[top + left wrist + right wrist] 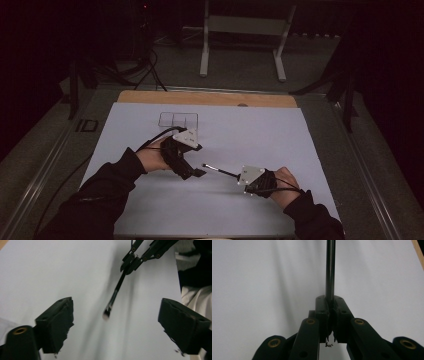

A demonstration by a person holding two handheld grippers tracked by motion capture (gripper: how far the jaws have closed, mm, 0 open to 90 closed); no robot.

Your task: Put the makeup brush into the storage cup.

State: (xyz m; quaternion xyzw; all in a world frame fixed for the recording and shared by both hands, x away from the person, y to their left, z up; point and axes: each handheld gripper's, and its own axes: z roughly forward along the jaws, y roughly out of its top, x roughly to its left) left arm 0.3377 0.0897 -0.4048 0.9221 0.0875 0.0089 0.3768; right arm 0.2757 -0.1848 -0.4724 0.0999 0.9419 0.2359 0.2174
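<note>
- The right tool (235,175) was clamped on the handle of a thin black brush (219,170), its jaws pressed tight together around the stick.
- In the right gripper view the handle (330,267) ran straight up from between the closed jaws of that tool (331,312), over the white sheet.
- The brush pointed left and slightly far across the worktop (260,135), its pale tip toward the left tool, raised a little above the sheet, with a faint shadow under it.
- The left tool (199,172) stood open, its jaws wide apart with nothing between them.
- In the left gripper view the two black pads (58,322) framed the blurred brush tip (107,314), which hung apart from both pads; the right tool (130,263) showed farther off at the top, holding the brush.
- The left tool was near the brush tip, just to its left, not touching it.
- A small clear tray (178,120) with compartments sat on the far part of the sheet, beyond the left hand (152,157).
- The right hand (282,187) held its tool at the near right of the worktop.
</note>
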